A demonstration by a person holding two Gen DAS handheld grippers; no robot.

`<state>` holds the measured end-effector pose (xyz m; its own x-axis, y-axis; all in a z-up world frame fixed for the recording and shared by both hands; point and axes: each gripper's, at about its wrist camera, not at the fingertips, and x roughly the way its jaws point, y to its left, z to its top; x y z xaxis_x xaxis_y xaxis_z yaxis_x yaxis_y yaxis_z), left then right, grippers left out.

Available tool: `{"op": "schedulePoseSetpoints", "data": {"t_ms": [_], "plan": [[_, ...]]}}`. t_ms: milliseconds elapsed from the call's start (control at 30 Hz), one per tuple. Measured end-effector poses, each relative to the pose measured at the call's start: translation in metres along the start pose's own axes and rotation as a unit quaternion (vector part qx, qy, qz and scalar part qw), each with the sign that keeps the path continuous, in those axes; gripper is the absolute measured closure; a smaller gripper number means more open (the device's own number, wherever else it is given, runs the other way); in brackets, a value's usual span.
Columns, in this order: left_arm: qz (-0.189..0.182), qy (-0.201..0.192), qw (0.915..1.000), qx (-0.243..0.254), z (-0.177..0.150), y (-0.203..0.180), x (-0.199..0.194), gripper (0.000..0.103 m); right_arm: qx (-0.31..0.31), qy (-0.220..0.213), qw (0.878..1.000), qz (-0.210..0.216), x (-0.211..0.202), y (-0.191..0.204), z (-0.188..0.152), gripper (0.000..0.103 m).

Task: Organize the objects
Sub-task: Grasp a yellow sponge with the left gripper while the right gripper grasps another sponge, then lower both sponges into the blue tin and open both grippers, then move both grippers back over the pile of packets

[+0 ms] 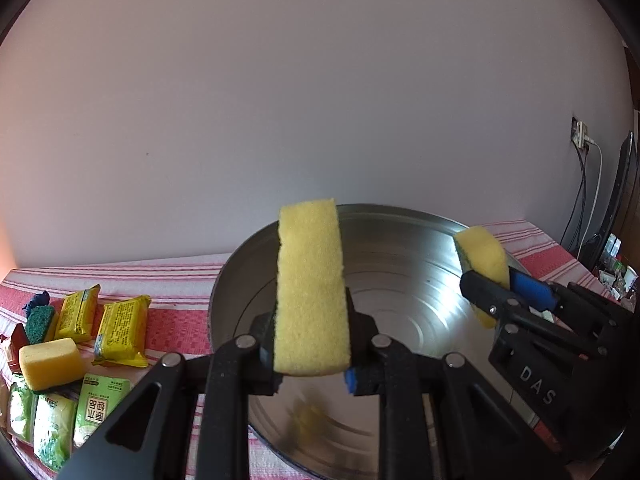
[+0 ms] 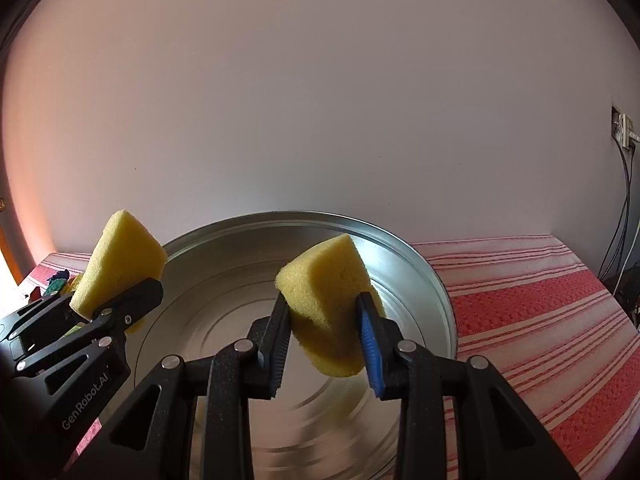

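Observation:
My left gripper [image 1: 312, 344] is shut on a yellow sponge [image 1: 310, 288] and holds it upright above a large round steel basin [image 1: 400, 248]. My right gripper [image 2: 326, 344] is shut on a second yellow sponge [image 2: 330, 296] above the same basin [image 2: 224, 264]. Each gripper shows in the other view: the right one [image 1: 494, 294] with its sponge [image 1: 482, 252] at the basin's right side, the left one [image 2: 116, 300] with its sponge [image 2: 120, 256] at the basin's left side. The basin looks empty inside.
The basin stands on a red and white striped cloth [image 2: 540, 304]. Left of it lie another yellow sponge [image 1: 50, 362], a green scouring pad [image 1: 39, 318], yellow packets [image 1: 122, 330] and green packets [image 1: 98, 404]. A wall socket with cables [image 1: 582, 136] is at the right.

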<state>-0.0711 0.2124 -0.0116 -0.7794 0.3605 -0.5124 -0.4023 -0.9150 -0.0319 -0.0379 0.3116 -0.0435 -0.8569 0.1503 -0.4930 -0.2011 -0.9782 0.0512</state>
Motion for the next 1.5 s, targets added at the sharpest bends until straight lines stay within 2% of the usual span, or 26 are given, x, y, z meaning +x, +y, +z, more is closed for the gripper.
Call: {"op": "schedulePoseSetpoints", "data": {"t_ms": [200,267,300,333,367,433,467,500,533,567,667,800,1000,1133,1333,1500], "plan": [[0.003,0.007,1.0000,0.006,-0.002,-0.002,0.009,0.082,0.000,0.011,1.000,0.006,-0.006,-0.006,0.001,0.066],[0.008,0.008,0.9999,0.007,-0.002,-0.002,0.009,0.081,0.008,0.011,1.000,0.007,-0.005,-0.008,0.004,0.061],[0.011,0.009,0.9999,0.006,-0.002,-0.002,0.011,0.076,0.013,0.012,1.000,0.009,-0.004,-0.013,0.005,0.050],[0.013,0.009,0.9999,0.005,-0.003,-0.009,0.003,0.064,0.019,0.011,1.000,0.008,-0.003,-0.015,0.004,0.043],[0.023,0.005,0.9997,0.000,-0.003,-0.015,-0.004,0.058,0.026,0.006,1.000,0.002,-0.008,-0.016,0.005,0.030],[0.044,-0.006,0.9990,-0.009,-0.001,-0.011,-0.012,0.028,0.045,-0.015,0.999,-0.002,-0.016,-0.020,0.005,0.029],[0.052,-0.014,0.9984,-0.015,0.000,-0.009,-0.017,0.020,0.057,-0.024,0.998,-0.002,-0.018,-0.028,0.007,0.028],[0.056,-0.023,0.9979,-0.021,0.000,-0.007,-0.023,0.004,0.071,-0.032,0.997,-0.004,-0.021,-0.032,0.007,0.025],[0.058,-0.033,0.9974,-0.027,0.001,-0.004,-0.029,0.001,0.087,-0.042,0.995,-0.003,-0.026,-0.035,0.009,0.023],[0.060,-0.042,0.9969,-0.030,0.001,-0.003,-0.035,0.001,0.104,-0.053,0.993,0.000,-0.031,-0.037,0.009,0.019],[0.068,-0.057,0.9959,-0.018,0.002,-0.005,-0.048,0.000,0.129,-0.069,0.989,0.005,-0.037,-0.042,0.007,0.018],[0.086,-0.071,0.9937,-0.008,-0.002,-0.006,-0.061,0.000,0.136,-0.095,0.986,-0.006,-0.036,-0.049,0.008,0.018],[0.118,-0.074,0.9901,-0.014,-0.015,0.013,-0.069,0.000,0.117,-0.158,0.980,-0.027,-0.060,-0.031,0.011,0.018],[0.136,-0.078,0.9872,-0.026,-0.018,0.029,-0.079,0.000,0.106,-0.168,0.980,-0.030,-0.060,-0.029,0.009,0.018],[0.163,-0.083,0.9830,-0.012,-0.032,0.055,-0.095,0.000,0.109,-0.193,0.974,-0.046,-0.071,-0.027,0.003,0.018],[0.179,-0.084,0.9801,-0.016,-0.036,0.080,-0.100,0.000,0.113,-0.181,0.976,-0.047,-0.077,-0.015,-0.001,0.018]]}}
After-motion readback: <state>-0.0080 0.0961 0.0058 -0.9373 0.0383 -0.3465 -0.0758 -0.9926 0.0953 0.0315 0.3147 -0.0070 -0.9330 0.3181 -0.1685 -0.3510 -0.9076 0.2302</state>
